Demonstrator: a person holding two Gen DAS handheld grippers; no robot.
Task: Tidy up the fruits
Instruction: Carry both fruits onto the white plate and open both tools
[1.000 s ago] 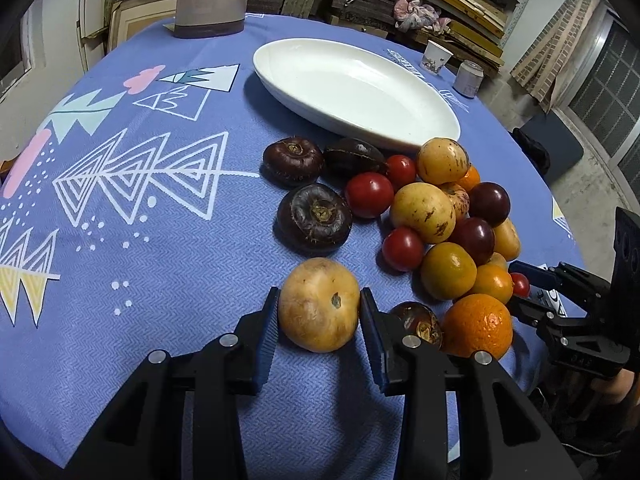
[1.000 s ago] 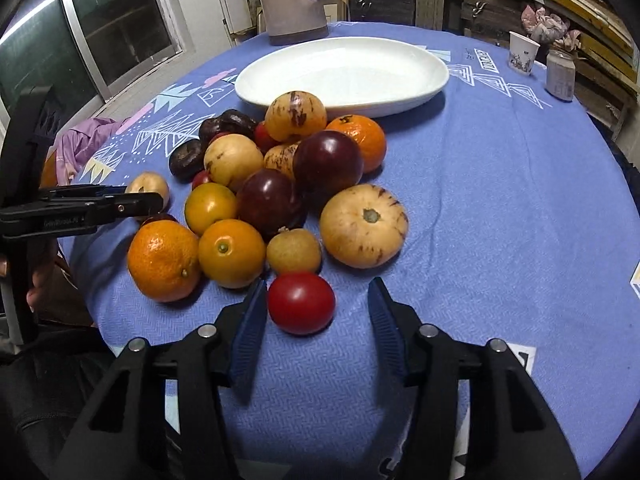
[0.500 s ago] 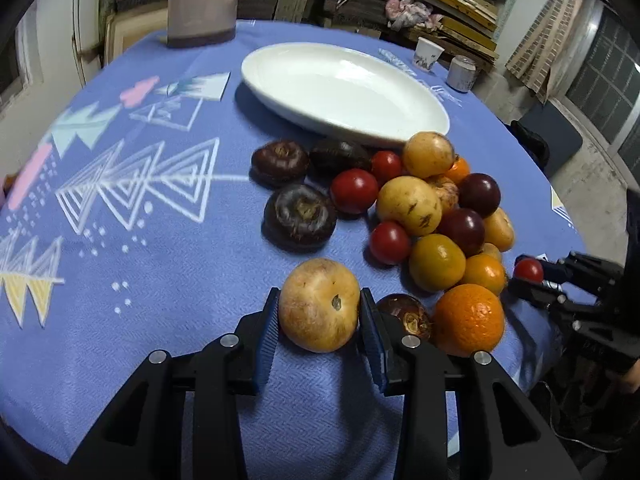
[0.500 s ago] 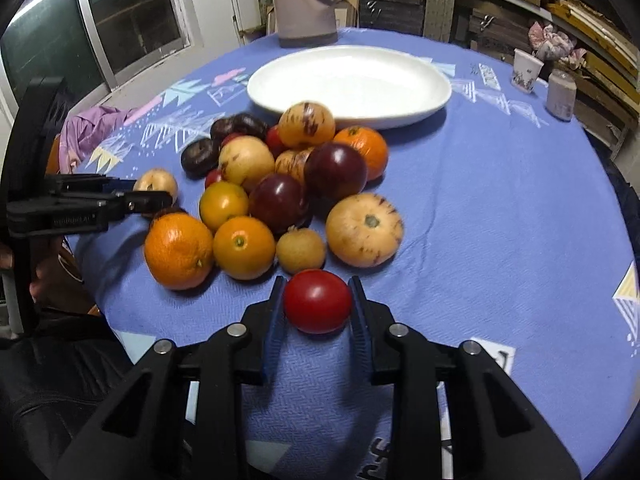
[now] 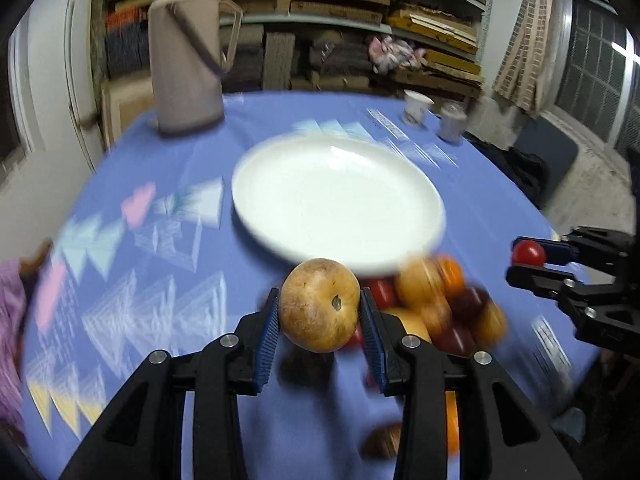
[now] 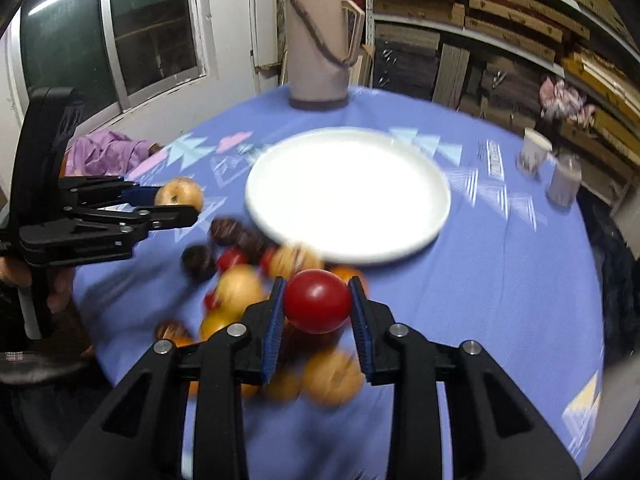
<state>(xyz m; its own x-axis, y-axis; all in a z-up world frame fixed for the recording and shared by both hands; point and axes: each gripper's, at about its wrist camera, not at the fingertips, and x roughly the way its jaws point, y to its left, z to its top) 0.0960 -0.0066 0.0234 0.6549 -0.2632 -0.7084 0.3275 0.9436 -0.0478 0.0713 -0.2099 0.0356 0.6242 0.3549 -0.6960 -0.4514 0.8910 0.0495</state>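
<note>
My left gripper (image 5: 320, 312) is shut on a round tan fruit (image 5: 319, 305) and holds it above the blue tablecloth. My right gripper (image 6: 317, 304) is shut on a red tomato (image 6: 317, 301), also lifted clear of the cloth. A white oval plate (image 5: 340, 200) lies empty beyond both. The heap of fruit (image 6: 240, 288) sits blurred on the cloth below and in front of the plate. In the left wrist view the right gripper (image 5: 532, 258) shows at the right edge with the tomato (image 5: 528, 253). The right wrist view has the left gripper (image 6: 176, 204) at the left, carrying the tan fruit (image 6: 180, 192).
A tall beige thermos (image 5: 186, 52) stands at the table's far side. Two small cups (image 6: 534, 152) stand at the far right of the table. A purple cloth (image 6: 104, 152) lies off the left edge. Shelves of stacked goods fill the background.
Both grippers have risen from the cloth with their fruit. The right gripper closed on the tomato first. The plate and thermos now sit nearer the middle of both views.
</note>
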